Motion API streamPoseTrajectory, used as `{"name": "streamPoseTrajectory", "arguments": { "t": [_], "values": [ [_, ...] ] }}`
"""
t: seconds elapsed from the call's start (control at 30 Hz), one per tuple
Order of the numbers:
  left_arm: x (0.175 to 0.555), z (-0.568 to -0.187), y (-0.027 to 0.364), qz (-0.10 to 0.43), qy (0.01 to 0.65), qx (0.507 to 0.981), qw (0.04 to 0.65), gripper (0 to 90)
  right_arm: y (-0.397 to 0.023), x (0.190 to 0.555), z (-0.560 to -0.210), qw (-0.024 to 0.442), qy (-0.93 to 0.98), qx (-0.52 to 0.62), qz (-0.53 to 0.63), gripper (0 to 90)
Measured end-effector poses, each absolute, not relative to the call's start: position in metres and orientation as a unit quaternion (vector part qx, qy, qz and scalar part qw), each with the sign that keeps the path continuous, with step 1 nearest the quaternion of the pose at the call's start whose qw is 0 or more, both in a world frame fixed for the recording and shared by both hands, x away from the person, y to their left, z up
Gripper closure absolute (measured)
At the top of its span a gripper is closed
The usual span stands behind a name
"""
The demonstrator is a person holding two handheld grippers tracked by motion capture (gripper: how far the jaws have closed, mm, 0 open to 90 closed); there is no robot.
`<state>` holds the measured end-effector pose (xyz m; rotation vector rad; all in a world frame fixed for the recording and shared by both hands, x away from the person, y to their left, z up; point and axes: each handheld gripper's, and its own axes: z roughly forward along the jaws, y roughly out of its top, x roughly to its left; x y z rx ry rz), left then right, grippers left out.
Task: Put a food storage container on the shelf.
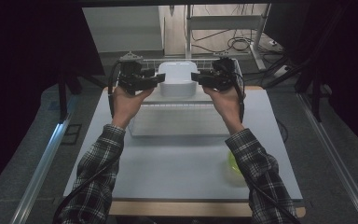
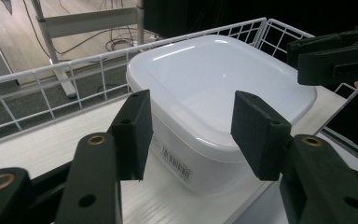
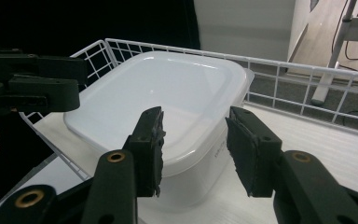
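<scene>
white tub (image 1: 177,79), white wire basket (image 1: 177,122), plaid sleeves (image 1: 256,161)

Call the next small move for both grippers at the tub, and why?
Probably ease both hands straight back from the tub. It sits on the white shelf inside the wire basket, and the left gripper and right gripper flank it with jaws open and pads off its walls, so it looks set down.
</scene>
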<state>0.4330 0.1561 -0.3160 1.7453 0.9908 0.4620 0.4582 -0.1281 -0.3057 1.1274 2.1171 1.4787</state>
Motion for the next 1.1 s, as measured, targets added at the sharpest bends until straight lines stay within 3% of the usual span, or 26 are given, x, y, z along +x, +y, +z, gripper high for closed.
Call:
{"name": "streamPoseTrajectory", "arguments": {
  "t": [0.37,1.1],
  "values": [
    [0.406,-0.323,0.160,0.183,0.377,0.744,0.520,35.7,-0.141,0.439,-0.308,0.141,0.747,0.375,0.531,45.9],
    [0.345,-0.366,0.154,0.171,0.339,0.775,0.505,14.5,-0.159,0.388,-0.347,0.151,0.777,0.332,0.513,25.5]
  ]
}}
